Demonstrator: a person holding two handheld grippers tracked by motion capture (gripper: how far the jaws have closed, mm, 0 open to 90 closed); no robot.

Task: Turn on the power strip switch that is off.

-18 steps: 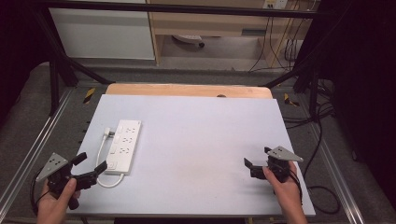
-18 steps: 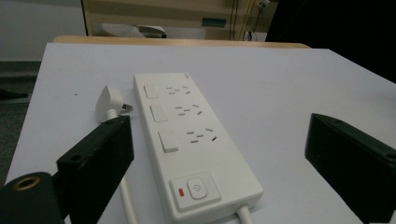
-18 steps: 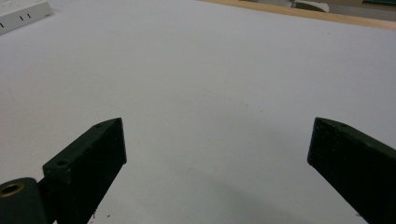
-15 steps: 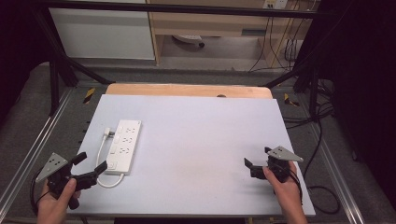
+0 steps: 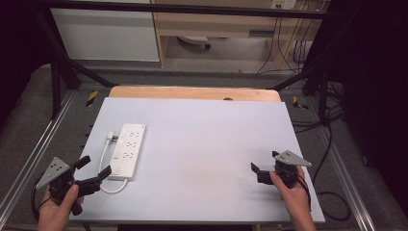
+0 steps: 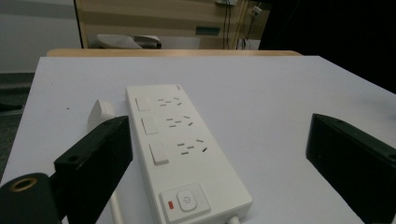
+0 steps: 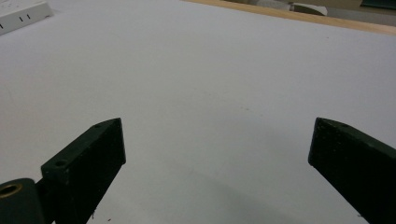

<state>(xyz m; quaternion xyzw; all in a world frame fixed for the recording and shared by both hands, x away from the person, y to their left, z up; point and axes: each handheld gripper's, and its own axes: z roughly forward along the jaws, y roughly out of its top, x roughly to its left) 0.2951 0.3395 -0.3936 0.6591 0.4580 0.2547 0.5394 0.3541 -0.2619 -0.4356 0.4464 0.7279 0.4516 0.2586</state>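
A white power strip (image 5: 127, 151) with three sockets and a switch lies on the left part of the white table (image 5: 207, 139). Its white plug (image 5: 111, 137) rests just left of it, and the cord (image 5: 103, 163) loops around the strip's near end. My left gripper (image 5: 96, 167) is held at the table's near left corner, open, aimed at the strip's near end and apart from it. In the left gripper view the power strip (image 6: 182, 149) lies ahead between the wide jaws, with the plug (image 6: 100, 112) beside it. My right gripper (image 5: 265, 161) stands open at the near right over bare table.
A wooden strip (image 5: 192, 93) runs along the table's far edge. Metal frame rails (image 5: 43, 144) flank both sides, with cables (image 5: 332, 144) on the floor at the right. The power strip's corner (image 7: 23, 14) shows far left in the right gripper view.
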